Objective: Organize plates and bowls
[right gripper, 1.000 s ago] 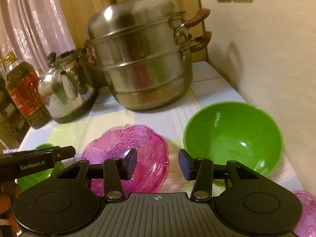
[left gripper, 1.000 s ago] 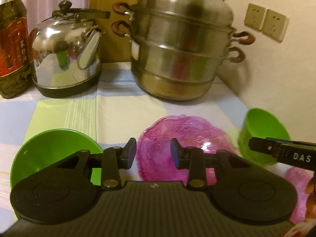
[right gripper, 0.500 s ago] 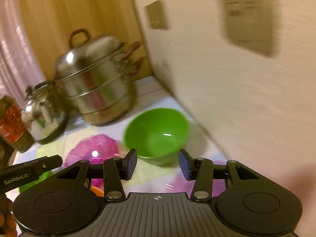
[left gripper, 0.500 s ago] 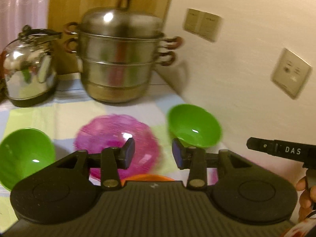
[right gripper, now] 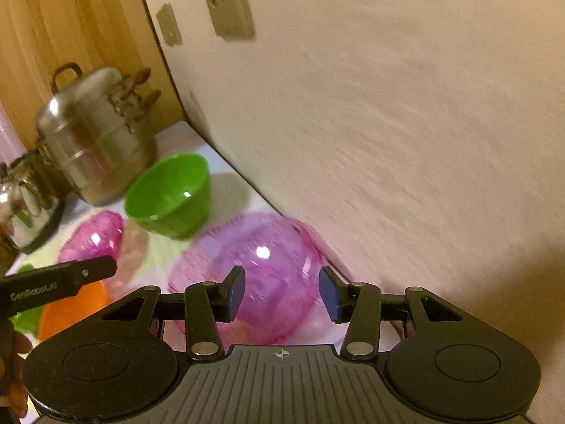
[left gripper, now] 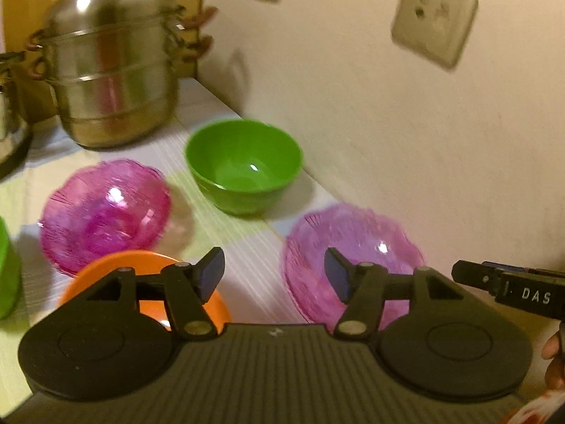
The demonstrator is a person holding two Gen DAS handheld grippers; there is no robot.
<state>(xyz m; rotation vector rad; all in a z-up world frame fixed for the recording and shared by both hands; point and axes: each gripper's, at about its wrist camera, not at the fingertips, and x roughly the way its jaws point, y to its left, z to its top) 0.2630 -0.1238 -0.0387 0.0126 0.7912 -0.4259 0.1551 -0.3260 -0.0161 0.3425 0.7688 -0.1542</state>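
Note:
A green bowl (left gripper: 243,164) stands near the wall, also in the right wrist view (right gripper: 169,196). A pink glass bowl (left gripper: 104,212) sits to its left. A second pink bowl (left gripper: 356,243) lies by the wall; in the right wrist view (right gripper: 268,268) it is just beyond my open, empty right gripper (right gripper: 281,294). An orange bowl (left gripper: 116,265) sits under the left finger of my open, empty left gripper (left gripper: 274,275). Another green bowl (left gripper: 7,272) shows at the left edge.
A steel steamer pot (left gripper: 113,67) stands at the back, with a kettle (right gripper: 24,205) to its left. A beige wall (left gripper: 406,134) with sockets (left gripper: 434,21) runs along the right side of the cloth-covered table (left gripper: 247,247).
Both grippers have swung right and pulled back toward the wall side. The second pink bowl and the orange bowl have come into view. Both jaws have opened wider.

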